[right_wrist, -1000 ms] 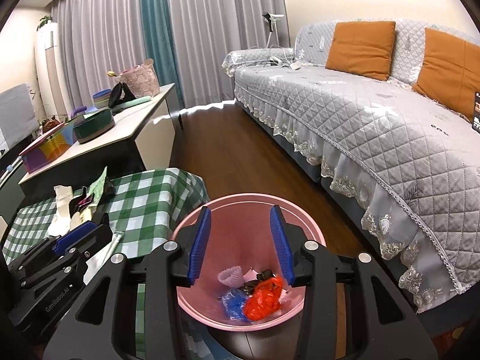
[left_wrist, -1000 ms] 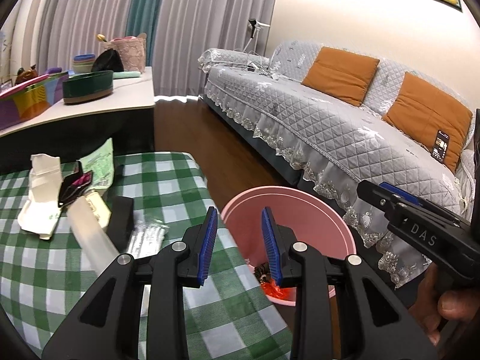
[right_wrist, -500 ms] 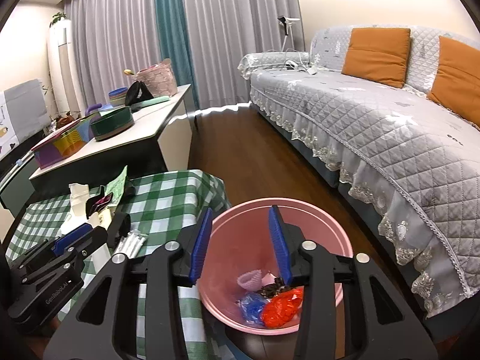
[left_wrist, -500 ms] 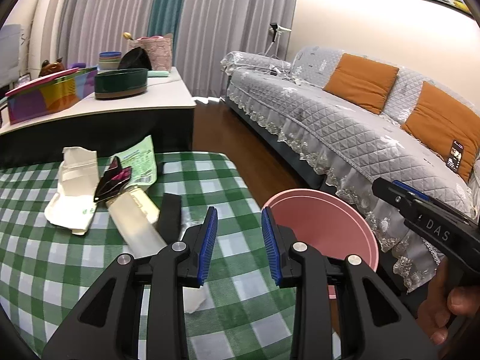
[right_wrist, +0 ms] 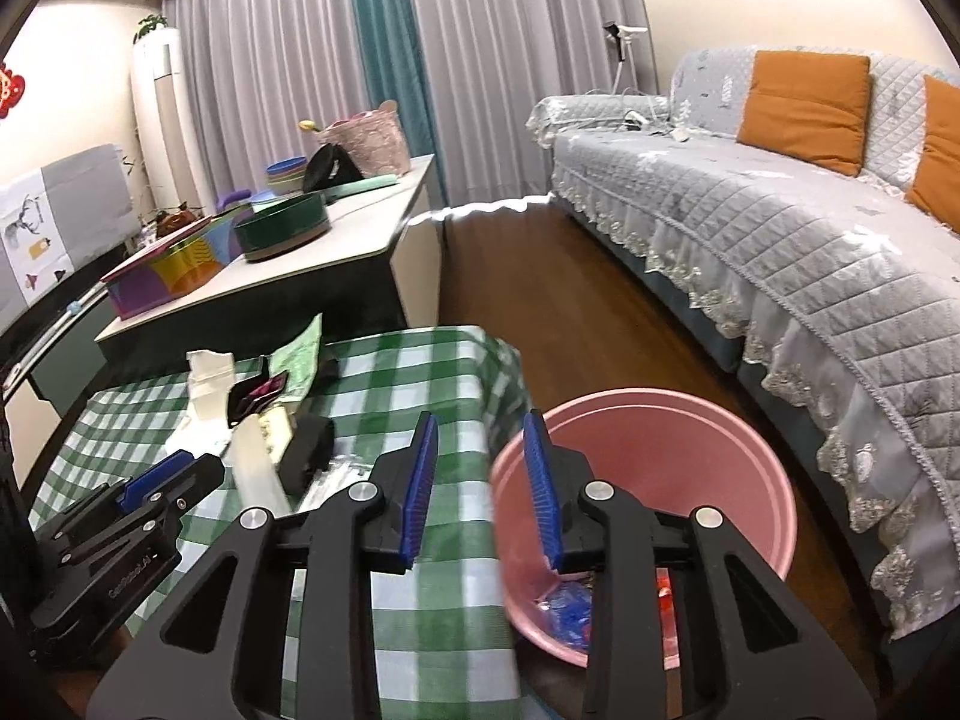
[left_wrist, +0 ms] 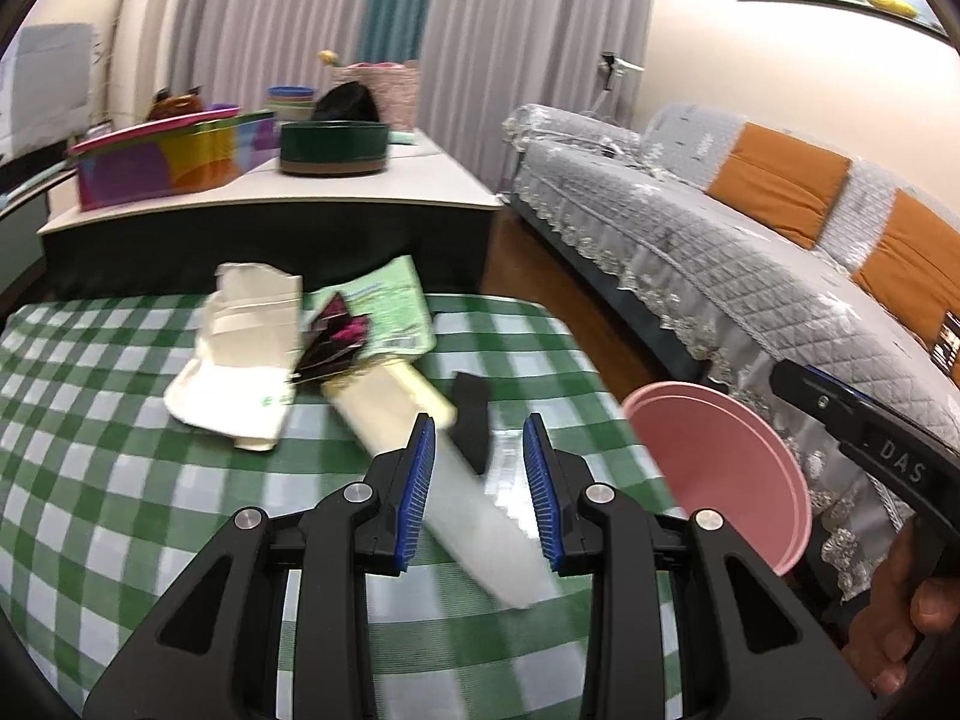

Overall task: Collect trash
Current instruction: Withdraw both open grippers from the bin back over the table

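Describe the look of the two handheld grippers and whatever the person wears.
Both the left gripper and the right gripper have matte black plastic linkage arms with triangular cut-outs and silver round pivot screws. Their fingers carry ribbed blue pads. Seen from the side, the right one bears white lettering "DAS", and the left one has small white lettering too blurred to read. No cables, sleeves or gloves are visible.

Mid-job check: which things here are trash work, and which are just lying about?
Job: white pouch, green wrapper, pale tube, black piece, pink bin.
Lying about: green tin, rainbow box, basket, orange cushions.
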